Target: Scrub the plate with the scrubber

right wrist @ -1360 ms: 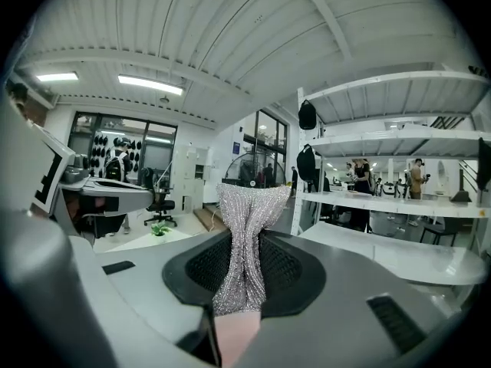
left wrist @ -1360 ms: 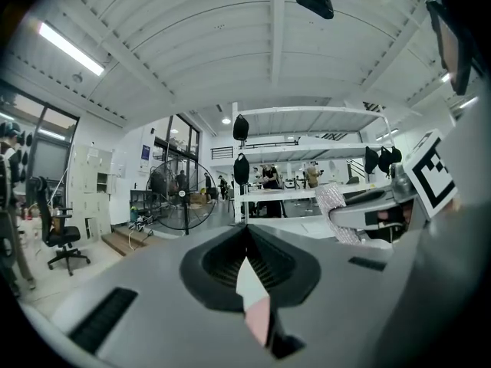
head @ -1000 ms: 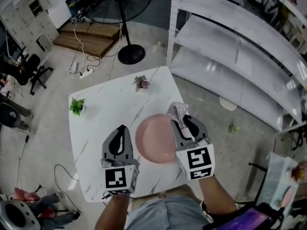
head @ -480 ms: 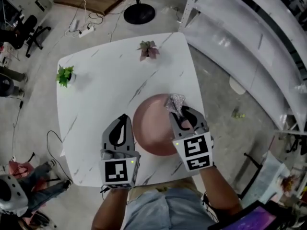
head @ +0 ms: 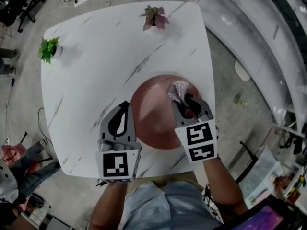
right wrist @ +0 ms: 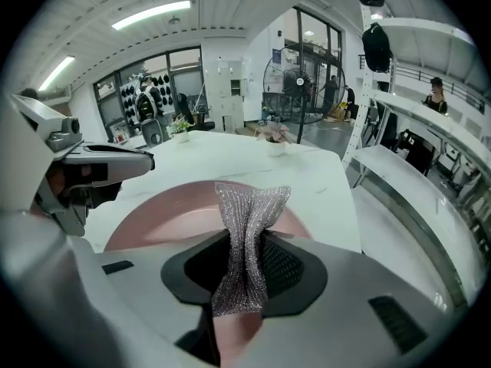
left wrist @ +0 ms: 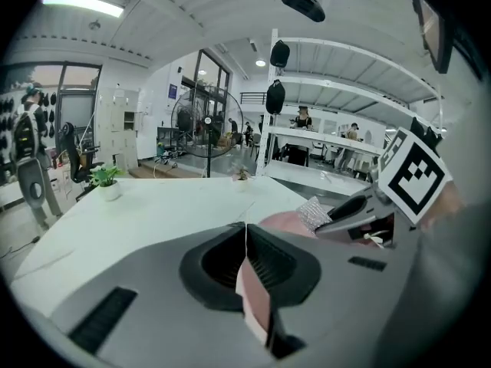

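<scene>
A round pink plate (head: 156, 116) lies on the white marble table (head: 96, 56) near its front edge. My left gripper (head: 126, 104) is at the plate's left rim, and in the left gripper view its jaws (left wrist: 245, 232) are shut with the pink rim (left wrist: 253, 305) pinched between them. My right gripper (head: 180, 101) hangs over the plate's right side, shut on a silver mesh scrubber (head: 178, 90). In the right gripper view the scrubber (right wrist: 252, 205) sticks up out of the shut jaws above the plate (right wrist: 169, 213). Whether the scrubber touches the plate cannot be told.
A small green potted plant (head: 48, 49) stands at the table's far left, and a pink-leaved one (head: 156, 17) at its far edge. White shelving (head: 259, 42) runs along the right. Bare floor lies all round the table.
The head view has shifted, so the table sits higher and larger in frame. The right gripper with the scrubber has moved from the plate's far right rim to over its right side. The left gripper stays at the left rim.
</scene>
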The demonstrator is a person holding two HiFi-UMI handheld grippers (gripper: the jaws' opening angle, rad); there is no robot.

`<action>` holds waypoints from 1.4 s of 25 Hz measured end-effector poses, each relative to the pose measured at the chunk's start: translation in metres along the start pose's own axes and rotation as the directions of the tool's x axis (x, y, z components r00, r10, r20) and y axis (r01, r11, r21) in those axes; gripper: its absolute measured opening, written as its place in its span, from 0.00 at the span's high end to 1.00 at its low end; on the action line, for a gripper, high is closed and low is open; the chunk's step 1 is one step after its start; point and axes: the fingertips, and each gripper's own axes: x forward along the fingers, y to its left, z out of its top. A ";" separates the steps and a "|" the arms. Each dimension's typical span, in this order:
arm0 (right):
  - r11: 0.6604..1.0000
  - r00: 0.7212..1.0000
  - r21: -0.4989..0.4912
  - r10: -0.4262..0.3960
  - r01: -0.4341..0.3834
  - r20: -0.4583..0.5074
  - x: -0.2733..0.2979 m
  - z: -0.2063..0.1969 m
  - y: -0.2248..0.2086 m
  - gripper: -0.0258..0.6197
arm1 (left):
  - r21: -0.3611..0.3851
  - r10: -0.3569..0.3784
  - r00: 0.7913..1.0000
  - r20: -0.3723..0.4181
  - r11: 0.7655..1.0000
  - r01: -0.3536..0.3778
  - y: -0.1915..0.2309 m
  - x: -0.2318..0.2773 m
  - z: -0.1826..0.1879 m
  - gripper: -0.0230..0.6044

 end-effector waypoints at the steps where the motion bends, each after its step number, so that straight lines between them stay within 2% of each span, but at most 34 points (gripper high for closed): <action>1: 1.000 1.000 -0.001 0.001 -0.001 -0.007 0.002 -0.002 0.000 0.76 | -0.005 -0.009 1.000 -0.012 1.000 0.009 -0.001 0.002 -0.005 0.95; 5: 1.000 1.000 -0.009 0.010 -0.010 -0.014 0.005 -0.001 0.001 0.73 | -0.006 -0.040 0.997 -0.059 0.999 0.040 -0.005 0.011 -0.024 0.91; 10: 0.998 0.998 -0.013 0.058 -0.058 -0.010 0.009 0.000 0.006 0.62 | 0.006 -0.045 0.996 -0.083 0.999 0.045 -0.005 0.019 -0.038 0.89; 12: 0.998 0.998 -0.007 0.057 -0.057 0.012 0.006 0.004 0.006 0.61 | 0.010 -0.049 0.995 -0.087 0.999 0.050 -0.005 0.019 -0.040 0.89; 13: 0.999 0.999 -0.012 0.042 -0.042 0.023 0.004 0.006 0.004 0.64 | 0.014 -0.052 0.995 -0.089 0.998 0.054 -0.005 0.019 -0.040 0.89; 14: 0.999 0.999 -0.025 0.021 -0.020 0.029 0.002 0.007 0.002 0.72 | 0.019 -0.056 0.994 -0.092 0.998 0.057 -0.006 0.020 -0.040 0.89; 15: 0.999 1.000 -0.043 -0.001 0.002 0.025 0.001 0.008 -0.001 0.77 | 0.024 -0.057 0.994 -0.093 0.998 0.060 -0.007 0.021 -0.040 0.89; 17: 0.996 1.000 -0.080 -0.029 0.028 -0.009 0.000 0.007 -0.006 0.79 | 0.031 -0.058 0.994 -0.092 0.998 0.061 -0.007 0.024 -0.041 0.90; 20: 0.996 0.994 -0.083 -0.031 0.022 -0.103 0.004 0.000 -0.012 0.80 | 0.038 -0.081 0.991 -0.103 0.996 0.085 -0.010 0.030 -0.042 0.95; 23: 0.996 0.976 -0.089 -0.028 0.009 -0.218 0.012 -0.008 -0.019 0.81 | 0.048 -0.109 0.988 -0.114 0.992 0.115 -0.014 0.034 -0.042 0.96; 27: 0.981 0.945 -0.191 -0.047 -0.016 -0.324 0.024 -0.008 -0.020 0.82 | 0.055 -0.153 0.979 -0.135 0.985 0.162 -0.020 0.035 -0.043 0.96; 29: 0.964 0.931 -0.264 -0.058 -0.041 -0.359 0.031 -0.002 -0.019 0.82 | 0.026 -0.179 0.975 -0.134 0.983 0.184 -0.023 0.035 -0.043 0.96; 32: 0.939 0.910 -0.331 -0.056 -0.092 -0.411 0.036 0.003 -0.013 0.82 | -0.064 -0.152 0.984 -0.092 0.987 0.146 -0.009 0.031 -0.037 0.96; 35: 0.930 0.906 -0.354 -0.062 -0.100 -0.418 0.036 0.004 -0.011 0.82 | -0.069 -0.084 0.993 -0.081 0.995 0.079 0.006 0.029 -0.033 0.95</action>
